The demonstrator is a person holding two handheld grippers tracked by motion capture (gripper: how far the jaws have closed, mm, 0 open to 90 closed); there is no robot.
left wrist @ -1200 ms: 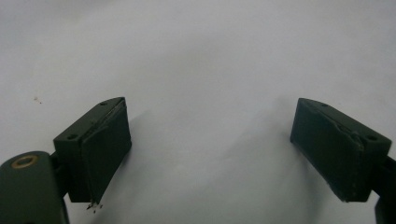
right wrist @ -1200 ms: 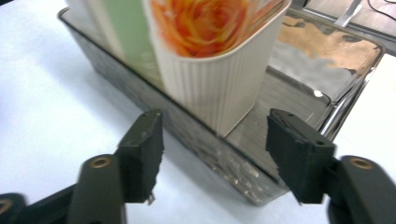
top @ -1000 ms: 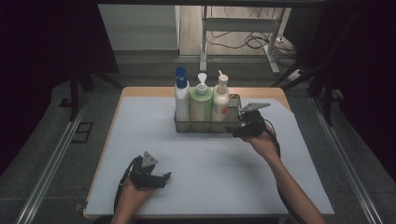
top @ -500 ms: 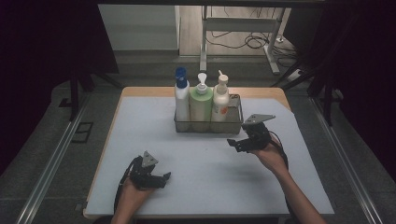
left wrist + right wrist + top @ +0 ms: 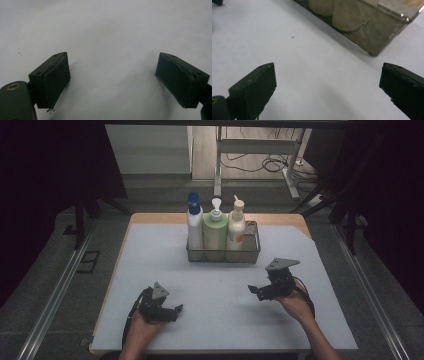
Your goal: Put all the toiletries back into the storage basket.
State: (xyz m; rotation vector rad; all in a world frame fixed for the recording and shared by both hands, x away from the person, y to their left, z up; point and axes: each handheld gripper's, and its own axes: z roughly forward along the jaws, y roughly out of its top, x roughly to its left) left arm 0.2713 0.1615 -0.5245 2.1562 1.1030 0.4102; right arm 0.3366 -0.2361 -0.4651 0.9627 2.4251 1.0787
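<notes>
A grey mesh basket [image 5: 251, 251] stands at the back middle of the white mat [image 5: 150, 265]. It holds three upright bottles: a blue-capped white bottle [image 5: 194, 222], a green pump bottle [image 5: 215, 231] and a cream pump bottle [image 5: 236, 226]. My right gripper [image 5: 256, 292] hovers low over the mat, in front of the basket's right end and apart from it. Its jaws have just been opening and stand wide with nothing between them [image 5: 327, 75]. The basket's corner [image 5: 374, 35] lies ahead in the right gripper view. My left gripper [image 5: 175, 312] rests open near the front left, over bare mat [image 5: 112, 62].
The mat covers a wooden table whose back edge [image 5: 160, 218] shows behind the basket. Dark metal rails [image 5: 55, 290] run along both sides on the floor. A stand and cables [image 5: 260, 165] lie beyond the table.
My right gripper has drawn back from the basket's right end toward the person and sunk a little, and its jaws stand wider. The left gripper has stayed put.
</notes>
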